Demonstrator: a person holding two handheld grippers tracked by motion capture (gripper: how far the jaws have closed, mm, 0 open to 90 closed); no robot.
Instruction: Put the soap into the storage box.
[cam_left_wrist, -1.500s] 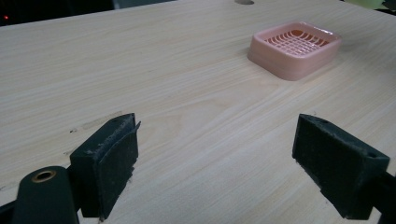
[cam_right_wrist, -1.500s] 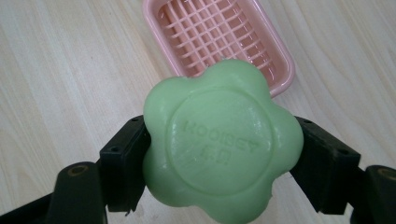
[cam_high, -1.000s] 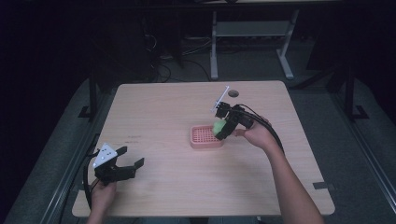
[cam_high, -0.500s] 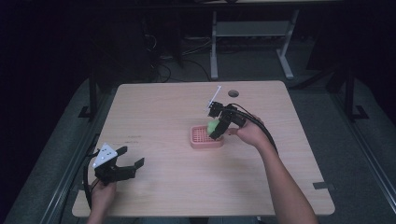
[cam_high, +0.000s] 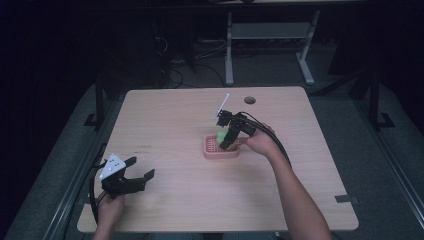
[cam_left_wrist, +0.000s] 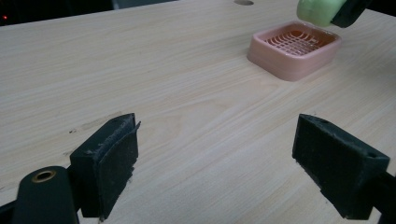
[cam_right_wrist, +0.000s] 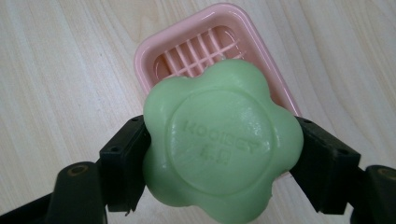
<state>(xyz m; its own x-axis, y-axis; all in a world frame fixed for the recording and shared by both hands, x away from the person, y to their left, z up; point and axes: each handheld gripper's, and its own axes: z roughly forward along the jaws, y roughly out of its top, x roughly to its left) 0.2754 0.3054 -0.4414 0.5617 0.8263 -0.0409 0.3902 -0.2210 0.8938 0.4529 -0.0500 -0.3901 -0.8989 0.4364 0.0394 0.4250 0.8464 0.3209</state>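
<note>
While left tool (cam_high: 136, 176) idles at near-left bench (cam_high: 170, 110) corner, jaws spread wide, nothing between them, right tool (cam_high: 226, 141) grips green soap (cam_right_wrist: 219, 140), poised just above pink soap dish (cam_high: 220, 151). Pickup done, I'd say; lowering and release left.

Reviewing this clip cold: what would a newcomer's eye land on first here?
First, the pale green, flower-shaped bar of soap, clamped in the right tongs and held just above the pink plastic soap dish with a slatted bottom near the middle of the light wooden table. Next, the left tongs, jaws wide open and holding nothing, near the table's front left corner.
</note>
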